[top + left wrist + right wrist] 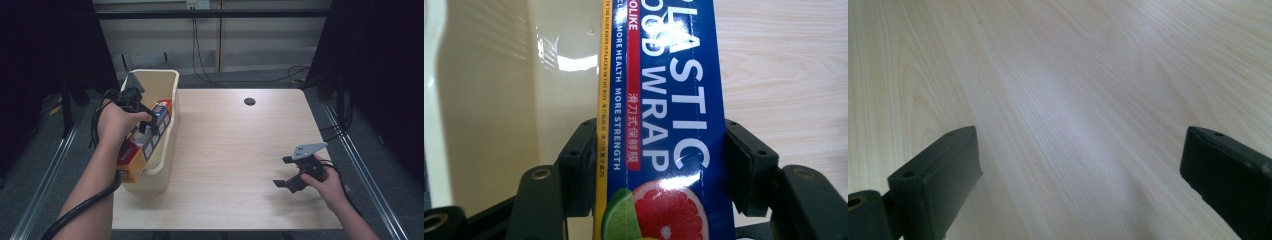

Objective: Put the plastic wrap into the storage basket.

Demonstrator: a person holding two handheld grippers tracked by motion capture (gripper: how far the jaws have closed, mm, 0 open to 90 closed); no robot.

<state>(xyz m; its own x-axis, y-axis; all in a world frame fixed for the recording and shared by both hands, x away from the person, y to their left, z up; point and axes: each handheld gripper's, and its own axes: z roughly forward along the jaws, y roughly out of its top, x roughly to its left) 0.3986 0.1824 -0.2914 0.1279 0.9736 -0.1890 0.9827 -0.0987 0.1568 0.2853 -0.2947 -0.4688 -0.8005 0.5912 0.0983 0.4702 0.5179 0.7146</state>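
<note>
A long blue and yellow plastic wrap box (145, 145) lies tilted over the rim of a cream plastic bin (162, 170) at the table's left edge. My left gripper (145, 125) is shut on that box, its black pads pressing both long sides. In the left gripper view the plastic wrap box (664, 125) runs up between the jaws, with the bin's inner wall (499, 100) to its left and the wooden table to its right. My right gripper (285, 172) stands open just above the table near the front right, nothing between its fingers (938, 175).
The light wooden table (235, 150) has a dark round cable hole (249, 101) at the back. Black cables trail from both grippers. Metal rails run along the floor on either side of the table.
</note>
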